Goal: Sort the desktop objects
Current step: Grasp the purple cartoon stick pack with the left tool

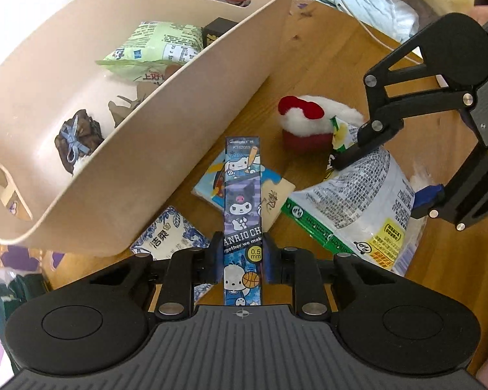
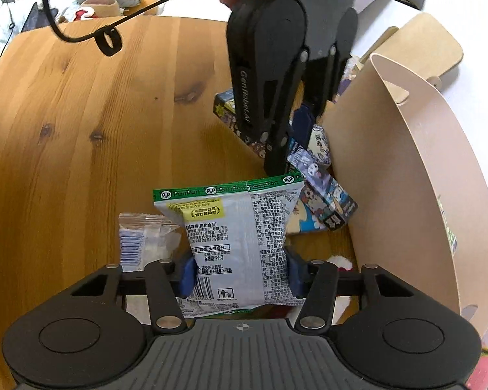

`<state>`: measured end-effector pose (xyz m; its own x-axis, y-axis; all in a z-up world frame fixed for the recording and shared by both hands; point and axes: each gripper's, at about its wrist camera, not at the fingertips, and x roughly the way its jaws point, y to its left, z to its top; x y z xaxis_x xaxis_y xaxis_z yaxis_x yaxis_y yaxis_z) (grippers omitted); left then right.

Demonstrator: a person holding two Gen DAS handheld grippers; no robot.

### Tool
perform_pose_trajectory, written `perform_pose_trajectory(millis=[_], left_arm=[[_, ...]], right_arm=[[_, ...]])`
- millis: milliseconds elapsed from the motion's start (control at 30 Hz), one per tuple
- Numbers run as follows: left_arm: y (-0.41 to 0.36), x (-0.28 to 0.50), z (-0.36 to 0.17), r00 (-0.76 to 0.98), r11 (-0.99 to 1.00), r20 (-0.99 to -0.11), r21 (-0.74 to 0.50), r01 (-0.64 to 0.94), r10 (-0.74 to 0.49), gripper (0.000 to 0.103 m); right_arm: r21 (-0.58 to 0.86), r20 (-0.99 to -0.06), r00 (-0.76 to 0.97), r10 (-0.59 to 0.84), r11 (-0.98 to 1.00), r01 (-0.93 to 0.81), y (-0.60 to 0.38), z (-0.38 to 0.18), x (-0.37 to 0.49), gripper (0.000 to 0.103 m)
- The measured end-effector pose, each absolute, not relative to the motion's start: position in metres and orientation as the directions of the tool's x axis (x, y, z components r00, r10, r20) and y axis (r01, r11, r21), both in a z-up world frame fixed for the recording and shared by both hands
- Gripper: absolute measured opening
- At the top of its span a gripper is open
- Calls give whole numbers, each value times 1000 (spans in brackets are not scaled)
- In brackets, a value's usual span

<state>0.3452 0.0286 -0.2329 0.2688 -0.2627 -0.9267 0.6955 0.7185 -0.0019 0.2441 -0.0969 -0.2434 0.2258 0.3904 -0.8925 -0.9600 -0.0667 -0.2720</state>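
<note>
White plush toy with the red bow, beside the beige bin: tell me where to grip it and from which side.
Grip the white plush toy with the red bow across its white fluffy middle, coming down from above on its bin-facing side. Its rounded soft body should squash between the fingers. The silver snack bag and the right gripper crowd its other side, so wait until those lift away.

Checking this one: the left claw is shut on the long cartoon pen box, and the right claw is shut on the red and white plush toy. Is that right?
Not quite. The left claw does grip the pen box, but the right claw is shut on the snack bag, as the right wrist view shows. The plush toy lies free on the table.
</note>
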Motion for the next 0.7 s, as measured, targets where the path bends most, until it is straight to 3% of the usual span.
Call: perform_pose_trajectory(millis=[400,700], left_arm=[[33,320,-198,313,695,-915,51,718,-256,23],[47,313,-159,382,731,-885,71,679,-268,23]], right_arm=[[-186,-886,201,418,75,-980,-115,-213,267,49],[-230,-854,268,445,139,-963,-135,-183,275,50]])
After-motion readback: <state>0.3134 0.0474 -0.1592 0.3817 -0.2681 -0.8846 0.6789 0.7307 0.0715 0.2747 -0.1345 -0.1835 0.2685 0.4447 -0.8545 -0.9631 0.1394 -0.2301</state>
